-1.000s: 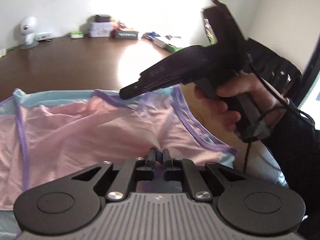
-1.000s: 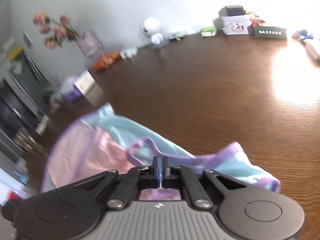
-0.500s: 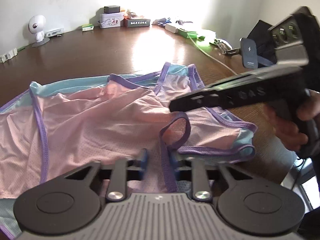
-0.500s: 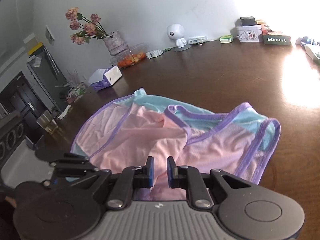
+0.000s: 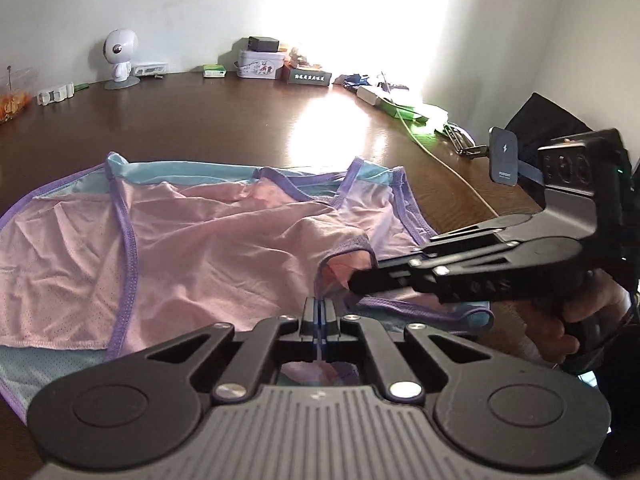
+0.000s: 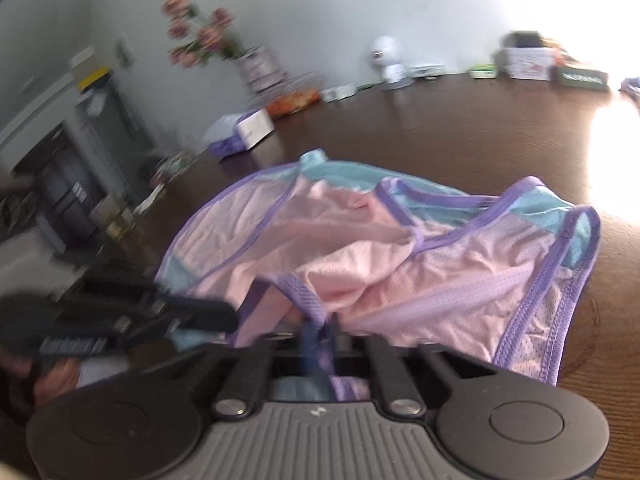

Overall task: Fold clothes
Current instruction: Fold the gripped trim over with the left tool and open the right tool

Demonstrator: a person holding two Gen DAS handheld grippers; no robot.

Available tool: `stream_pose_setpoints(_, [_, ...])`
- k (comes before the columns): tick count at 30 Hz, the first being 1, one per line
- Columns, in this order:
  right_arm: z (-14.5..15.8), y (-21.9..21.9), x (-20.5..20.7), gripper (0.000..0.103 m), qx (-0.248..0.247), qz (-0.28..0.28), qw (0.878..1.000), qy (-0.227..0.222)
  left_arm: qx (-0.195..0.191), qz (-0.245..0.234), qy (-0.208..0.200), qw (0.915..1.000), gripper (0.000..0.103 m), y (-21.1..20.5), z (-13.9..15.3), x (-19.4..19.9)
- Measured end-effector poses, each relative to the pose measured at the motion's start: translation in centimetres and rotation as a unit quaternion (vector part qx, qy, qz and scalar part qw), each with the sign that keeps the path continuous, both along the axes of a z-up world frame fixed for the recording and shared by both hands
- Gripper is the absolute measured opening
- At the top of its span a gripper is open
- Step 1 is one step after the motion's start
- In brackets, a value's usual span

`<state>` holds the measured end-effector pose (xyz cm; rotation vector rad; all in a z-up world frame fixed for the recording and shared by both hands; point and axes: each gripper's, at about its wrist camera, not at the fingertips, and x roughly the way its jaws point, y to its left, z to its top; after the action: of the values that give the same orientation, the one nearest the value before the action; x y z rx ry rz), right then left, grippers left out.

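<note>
A pink mesh garment (image 5: 208, 248) with purple trim and light blue panels lies spread on the dark wooden table (image 5: 224, 120); it also shows in the right wrist view (image 6: 440, 272). My left gripper (image 5: 320, 306) is shut on the garment's near purple-trimmed edge. My right gripper (image 6: 318, 332) is shut on a purple-trimmed fold of the same garment; that view is blurred. The right gripper also shows in the left wrist view (image 5: 356, 280), coming in from the right at the raised fold. The left gripper shows in the right wrist view (image 6: 228, 316) at lower left.
Along the table's far edge stand a white robot figure (image 5: 120, 58), a tin box (image 5: 260, 62) and small boxes. A green cable (image 5: 444, 168) and a phone mount (image 5: 504, 156) lie at the right. A flower vase (image 6: 256, 64) and tissue box (image 6: 244, 136) stand at the left.
Both grippers were open half a second ago and have closed on the garment's near edge. The right gripper has dropped lower toward the raised purple-trimmed fold.
</note>
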<state>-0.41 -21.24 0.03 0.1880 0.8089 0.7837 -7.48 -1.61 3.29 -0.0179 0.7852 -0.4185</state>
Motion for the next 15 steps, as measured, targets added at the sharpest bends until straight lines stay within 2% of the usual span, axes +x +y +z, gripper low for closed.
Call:
stream_pose_setpoints(4, [-0.7,0.6,0.7,0.002,0.053,-0.038,0.998,0.013,-0.003,-0.008,-0.003,1.0,0.001,-0.1,0.0,-0.2])
stream_pose_setpoints(6, [-1.5,0.4,0.8,0.007,0.066,-0.064,0.995,0.039,-0.007,-0.015,-0.001,0.9999,0.001,0.0,-0.1,-0.3])
stream_pose_setpoints(8, [-1.9,-0.2,0.4,0.011,0.076,-0.058,0.993,0.072,-0.008,-0.019,0.001,0.9998,0.001,0.0,-0.2,-0.4])
stream_pose_setpoints(10, [-1.3,-1.7,-0.4,0.031,0.101,-0.057,0.989,0.087,-0.009,-0.027,0.002,0.9996,0.001,0.0,-0.4,-0.4])
stream_pose_setpoints(11, [-0.9,-2.5,-0.8,0.05,0.114,-0.057,0.987,0.095,-0.01,-0.032,0.002,0.9994,0.001,0.0,-0.4,-0.5])
stream_pose_setpoints(12, [-0.6,-3.2,-0.9,0.056,0.135,-0.063,0.984,0.101,-0.01,-0.039,0.003,0.9992,0.001,-0.1,-0.5,-0.5])
stream_pose_setpoints(15, [0.1,-3.8,-0.2,0.056,0.198,-0.072,0.968,0.138,-0.004,-0.051,0.006,0.9987,0.001,-0.4,-1.0,-0.6])
